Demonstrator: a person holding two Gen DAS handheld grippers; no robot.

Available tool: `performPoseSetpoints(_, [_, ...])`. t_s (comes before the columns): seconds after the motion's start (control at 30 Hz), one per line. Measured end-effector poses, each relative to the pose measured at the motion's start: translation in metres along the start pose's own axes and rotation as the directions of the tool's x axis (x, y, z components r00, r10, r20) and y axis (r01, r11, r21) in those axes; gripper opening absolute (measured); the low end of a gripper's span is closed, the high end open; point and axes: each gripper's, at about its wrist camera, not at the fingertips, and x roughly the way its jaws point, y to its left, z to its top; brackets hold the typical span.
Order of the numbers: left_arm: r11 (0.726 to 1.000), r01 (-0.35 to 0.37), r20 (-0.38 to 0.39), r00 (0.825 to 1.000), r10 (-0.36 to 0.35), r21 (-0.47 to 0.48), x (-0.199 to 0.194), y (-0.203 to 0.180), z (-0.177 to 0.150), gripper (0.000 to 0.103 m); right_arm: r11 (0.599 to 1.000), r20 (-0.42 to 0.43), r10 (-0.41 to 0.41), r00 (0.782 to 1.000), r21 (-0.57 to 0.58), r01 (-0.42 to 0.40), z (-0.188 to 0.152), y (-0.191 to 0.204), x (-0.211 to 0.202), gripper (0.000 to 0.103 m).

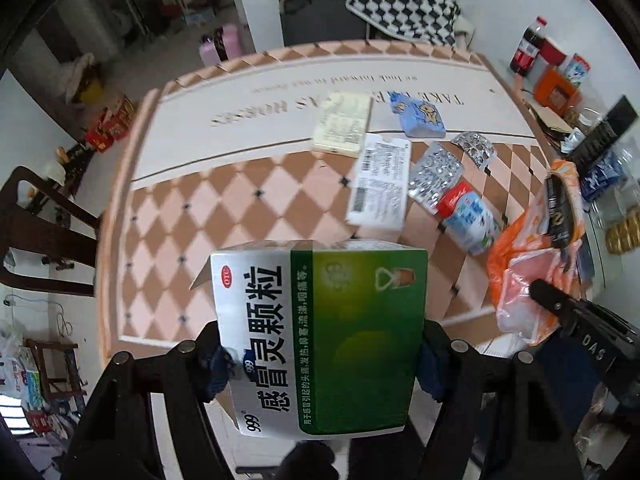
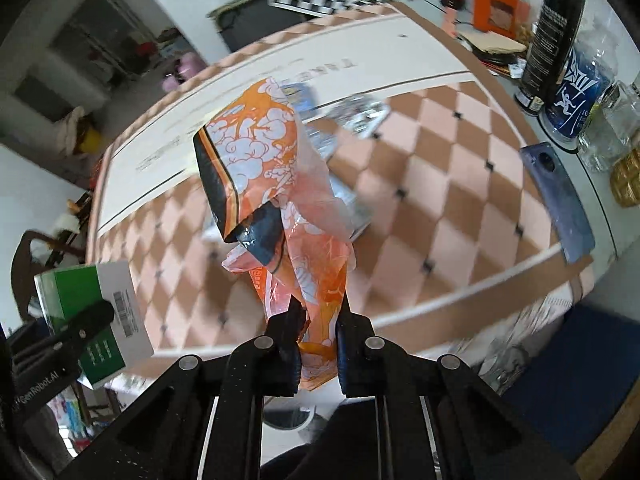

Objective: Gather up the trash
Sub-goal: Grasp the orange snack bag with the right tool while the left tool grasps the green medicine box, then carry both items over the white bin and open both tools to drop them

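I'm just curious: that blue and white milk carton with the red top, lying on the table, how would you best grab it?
Grip the blue and white milk carton across its flat long sides at mid-body, coming from above: it lies on its side on the checkered table, with foil packs crowding its far end.

From my left wrist view, a table (image 1: 248, 216) with a pink-and-brown diamond cloth lies ahead of the gripper, with a dark wooden chair (image 1: 36, 232) off to its left and a black-and-white checkered cushion (image 1: 404, 10) beyond the far edge. To the far right I see a cola bottle (image 1: 529, 46) near an orange box (image 1: 556, 90). From my right wrist view, a blue phone (image 2: 558, 200) lies on the table's right edge, well right of the gripper, and a tall black canister (image 2: 554, 28) stands beyond it.
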Motion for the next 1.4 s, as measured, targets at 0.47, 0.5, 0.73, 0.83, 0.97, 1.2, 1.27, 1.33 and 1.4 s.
performPoseSetpoints(0.47, [0.998, 0.042, -0.118, 0.992, -0.048, -0.054, 0.005, 0.128, -0.181, 0.070, 0.999, -0.150, 0.019, 0.988, -0.037, -0.025, -0.218, 0.112, 0.018, 0.013])
performPoseSetpoints(0.5, [0.997, 0.046, -0.144, 0.988, -0.055, -0.065, 0.016, 0.134, -0.194, 0.070, 0.999, -0.174, 0.017, 0.985, -0.038, -0.024, -0.229, 0.114, 0.026, 0.013])
performPoseSetpoints(0.73, [0.985, 0.061, -0.323, 0.940, -0.112, -0.162, 0.128, 0.167, -0.269, 0.071, 0.999, -0.360, -0.021, 0.933, -0.054, 0.002, -0.315, 0.115, 0.128, 0.013])
performPoseSetpoints(0.83, [0.976, 0.080, -0.384, 0.910, -0.155, -0.205, 0.190, 0.175, -0.296, 0.071, 0.999, -0.429, -0.025, 0.903, -0.044, 0.007, -0.345, 0.107, 0.188, 0.013])
performPoseSetpoints(0.97, [0.965, 0.087, -0.436, 0.879, -0.192, -0.249, 0.265, 0.183, -0.326, 0.073, 1.000, -0.495, -0.025, 0.869, -0.028, 0.013, -0.381, 0.096, 0.272, 0.013])
performPoseSetpoints(1.2, [0.944, 0.080, -0.479, 0.846, -0.234, -0.320, 0.357, 0.197, -0.368, 0.099, 1.000, -0.576, -0.008, 0.817, -0.004, 0.007, -0.431, 0.089, 0.396, 0.014])
performPoseSetpoints(1.27, [0.945, 0.059, -0.483, 0.848, -0.217, -0.321, 0.363, 0.203, -0.372, 0.099, 1.000, -0.590, -0.002, 0.808, -0.005, -0.001, -0.442, 0.093, 0.422, 0.016])
performPoseSetpoints(1.33, [0.949, 0.027, -0.484, 0.855, -0.184, -0.313, 0.368, 0.209, -0.379, 0.099, 0.999, -0.614, 0.031, 0.788, 0.009, -0.032, -0.450, 0.091, 0.446, 0.029])
performPoseSetpoints(1.4, [0.954, -0.007, -0.489, 0.860, -0.147, -0.300, 0.369, 0.214, -0.386, 0.099, 0.999, -0.624, 0.038, 0.781, 0.000, -0.049, -0.458, 0.093, 0.462, 0.045])
